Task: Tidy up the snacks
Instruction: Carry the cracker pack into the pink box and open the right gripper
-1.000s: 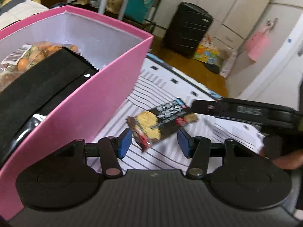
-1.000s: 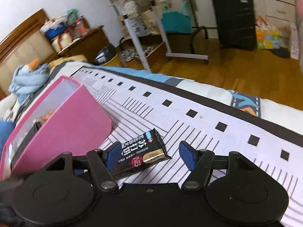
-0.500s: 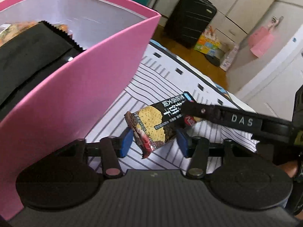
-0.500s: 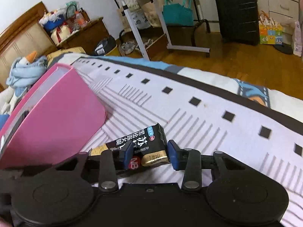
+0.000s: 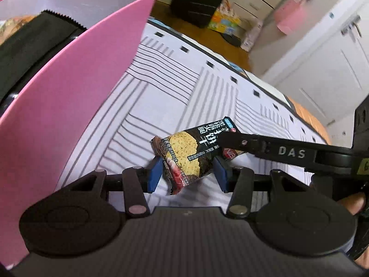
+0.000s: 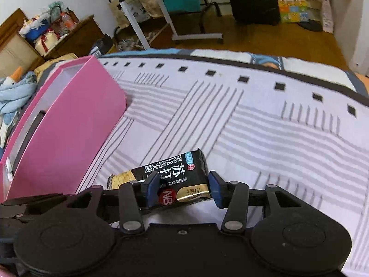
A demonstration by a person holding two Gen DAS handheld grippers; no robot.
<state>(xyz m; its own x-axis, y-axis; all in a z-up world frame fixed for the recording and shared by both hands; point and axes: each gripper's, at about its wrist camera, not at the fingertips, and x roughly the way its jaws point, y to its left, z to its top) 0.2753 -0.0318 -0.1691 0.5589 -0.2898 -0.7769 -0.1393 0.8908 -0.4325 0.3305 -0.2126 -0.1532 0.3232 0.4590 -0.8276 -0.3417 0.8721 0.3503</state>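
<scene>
Two tools flank one cracker packet (image 5: 191, 157): right tool (image 6: 182, 188) clenches it, left tool (image 5: 188, 176) released.

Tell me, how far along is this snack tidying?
Partly done. The pink cardboard box already holds a black foil bag and another snack packet behind it. In hand: the black soda-cracker packet, lifted off the striped bedsheet, clamped by the right gripper, with the left gripper closing around its other end. Left: getting that packet into the box. No other loose snacks show.

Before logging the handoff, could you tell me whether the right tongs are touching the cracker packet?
Touching: the right wrist view shows the right tongs clamped on the cracker packet.
</scene>
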